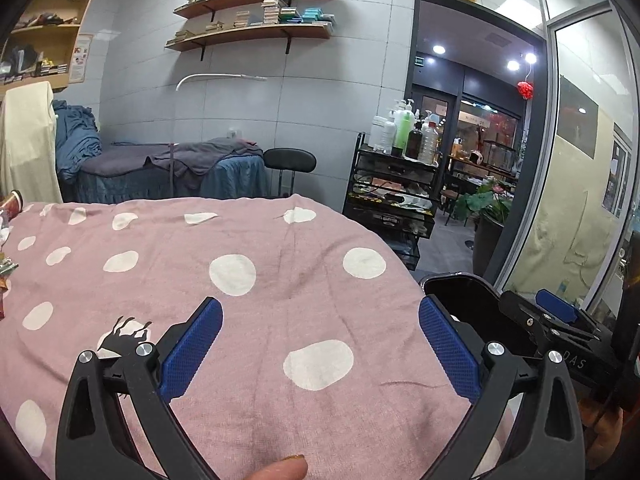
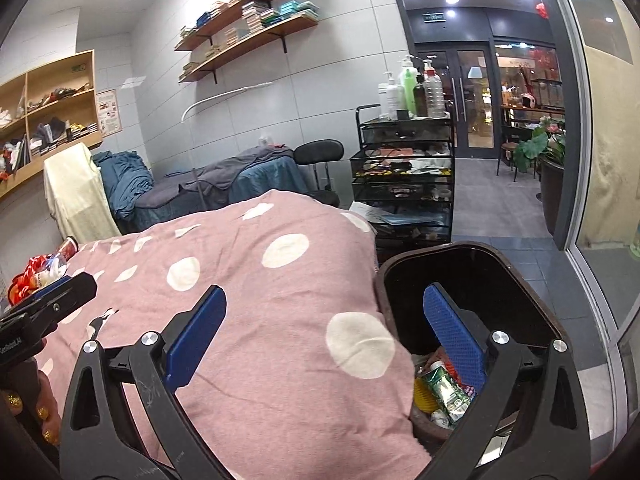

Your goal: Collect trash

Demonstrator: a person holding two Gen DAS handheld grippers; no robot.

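Observation:
A dark brown trash bin (image 2: 532,304) stands at the right edge of a bed with a pink, white-dotted blanket (image 2: 280,300). Wrappers and a green packet (image 2: 444,390) lie inside it. My right gripper (image 2: 320,344) is open and empty, over the blanket's edge and the bin. My left gripper (image 1: 320,348) is open and empty above the blanket (image 1: 240,280); the bin (image 1: 460,292) is just to its right. Loose trash lies at the blanket's far left: red wrappers (image 2: 30,280) and scraps (image 1: 6,268).
A black trolley (image 2: 404,184) with bottles stands beyond the bed. A stool (image 2: 320,152) and a second bed (image 2: 224,184) are behind. A glass wall (image 2: 600,160) runs along the right. The other gripper shows at the left (image 2: 44,304).

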